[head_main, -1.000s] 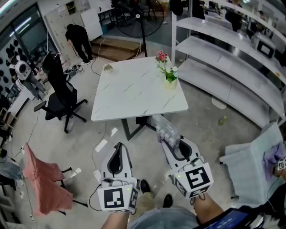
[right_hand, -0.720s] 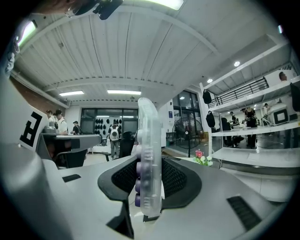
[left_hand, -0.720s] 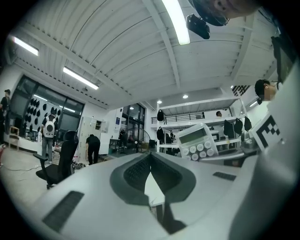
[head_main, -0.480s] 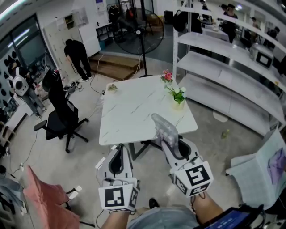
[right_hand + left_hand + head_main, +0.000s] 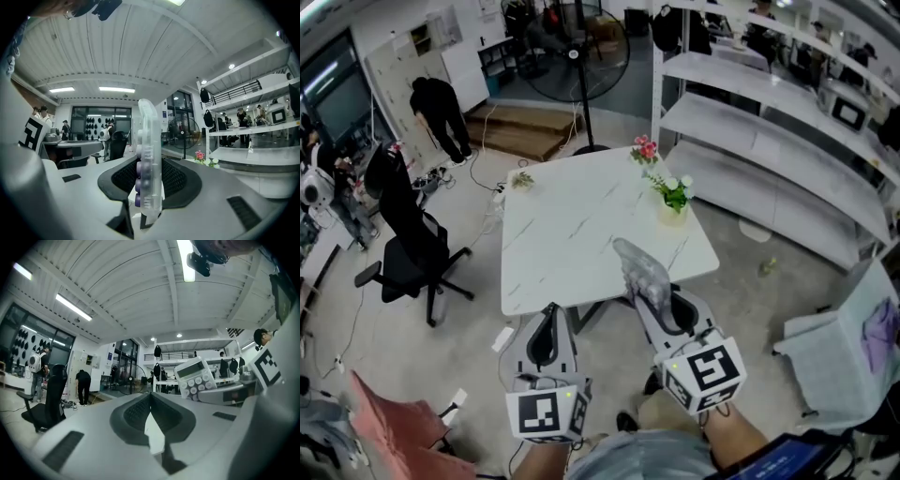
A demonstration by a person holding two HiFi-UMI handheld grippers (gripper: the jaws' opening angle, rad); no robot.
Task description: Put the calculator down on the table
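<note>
In the head view, low at right: right gripper [image 5: 652, 292], jaws pressed on the calculator [image 5: 637, 267]. Clear-bodied, sticking forward out of the pads, seen against the near edge of the white marble-patterned table [image 5: 572, 225]; held in the air, not lying on the top. Low at left: left gripper [image 5: 549, 317], jaws together, nothing in them, just short of the same table edge. 2 marker cubes nearest the camera, 1 on each gripper. On the table's far right, a pot of green-and-white flowers [image 5: 673, 201], with a pink bloom [image 5: 645, 150] beyond it; near the far left corner, a small sprig [image 5: 522, 178]. Left of the table, a black office chair [image 5: 398, 246]. Farther off, a standing fan [image 5: 577, 42] and a person [image 5: 439, 105] bent over. At right, white shelving [image 5: 769, 141].

In the left gripper view: pads meeting along 1 line, closed and empty. Off to the right, the calculator [image 5: 196, 377] face-on and tilted, grey display on top, round pale keys below, in the other gripper's grip.

In the right gripper view: calculator [image 5: 149, 173] edge-on and upright between the 2 pads, both pressed against it; purple keys facing left, top end well above the jaws. Low at right the pink bloom [image 5: 200, 155]; behind it the standing fan [image 5: 180, 133].
</note>
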